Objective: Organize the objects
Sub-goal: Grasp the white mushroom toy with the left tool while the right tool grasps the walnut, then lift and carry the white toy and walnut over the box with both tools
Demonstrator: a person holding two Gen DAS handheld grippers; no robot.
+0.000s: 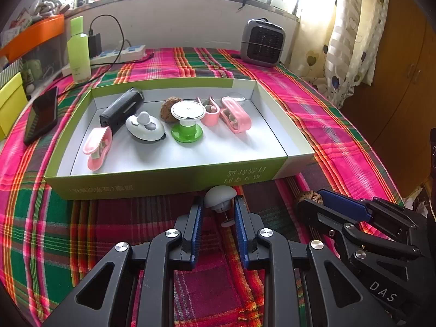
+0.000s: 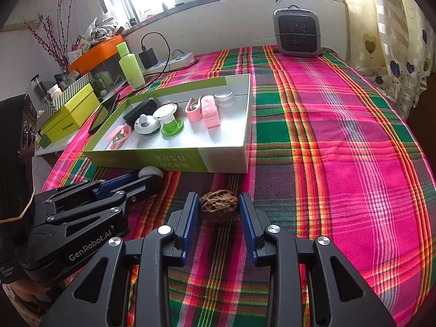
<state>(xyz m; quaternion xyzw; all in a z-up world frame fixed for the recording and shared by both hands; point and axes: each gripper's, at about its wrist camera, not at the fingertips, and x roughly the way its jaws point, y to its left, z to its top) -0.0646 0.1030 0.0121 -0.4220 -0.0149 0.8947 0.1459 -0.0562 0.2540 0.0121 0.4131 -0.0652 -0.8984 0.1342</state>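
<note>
A green-sided cardboard box [image 1: 174, 175] sits on the plaid cloth; it also shows in the right wrist view [image 2: 152, 160]. It holds pink clips [image 1: 235, 114], a green-and-white spool [image 1: 187, 121], a white gadget [image 1: 145, 126], a black case [image 1: 122, 107] and a walnut [image 1: 170, 107]. My left gripper [image 1: 218, 204] has its jaws around a small grey mushroom-shaped piece [image 1: 219, 194] just in front of the box, touching or nearly touching it. My right gripper [image 2: 218, 204] has its jaws on either side of a brown walnut [image 2: 218, 204] lying on the cloth.
A grey fan heater [image 1: 263, 43] stands at the back. A green bottle [image 1: 79, 51], a power strip [image 1: 120, 54], a dark phone [image 1: 42, 114] and yellow boxes [image 2: 70, 114] are at the left. A flowered curtain [image 1: 351, 41] hangs at the right.
</note>
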